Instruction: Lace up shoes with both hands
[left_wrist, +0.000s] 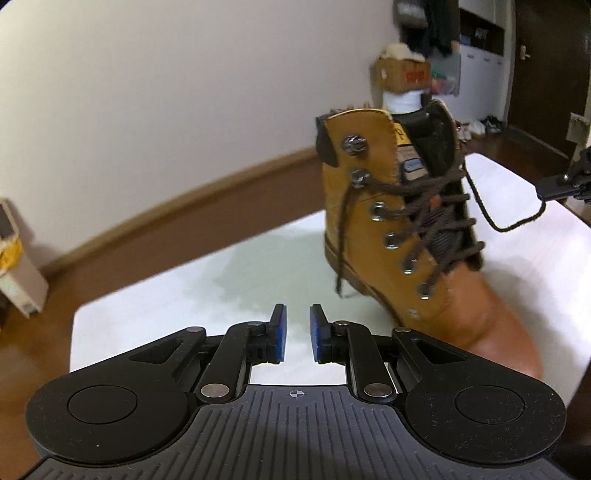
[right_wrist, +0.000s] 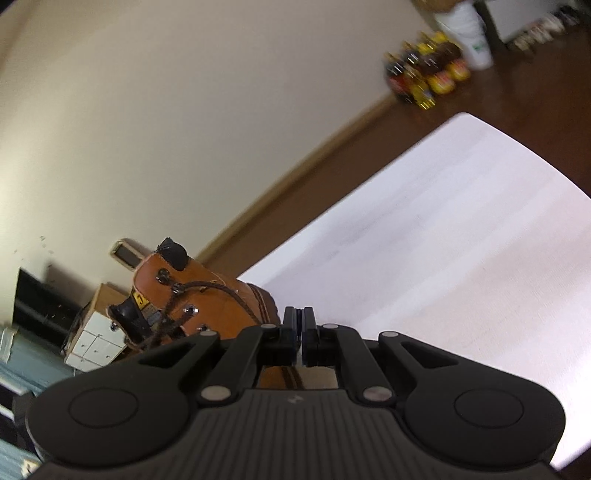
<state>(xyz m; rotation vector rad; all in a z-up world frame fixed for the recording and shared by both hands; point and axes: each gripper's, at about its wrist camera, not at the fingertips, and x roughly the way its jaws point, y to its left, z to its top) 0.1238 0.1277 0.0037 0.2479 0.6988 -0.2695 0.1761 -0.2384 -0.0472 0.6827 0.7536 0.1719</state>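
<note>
One tan boot (left_wrist: 384, 221) stood on the white desk (left_wrist: 155, 317). Near its toe the left gripper (left_wrist: 297, 332) hung slightly parted, empty; beside its ankle the right gripper (right_wrist: 299, 332) pinched the dark lace (left_wrist: 509, 225).

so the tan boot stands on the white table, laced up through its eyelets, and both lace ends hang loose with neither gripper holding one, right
Not quite. The right gripper is shut on one lace end, as the left wrist view shows. The other lace end does hang loose, and the left gripper holds nothing. The tan boot does stand on the white table.
</note>
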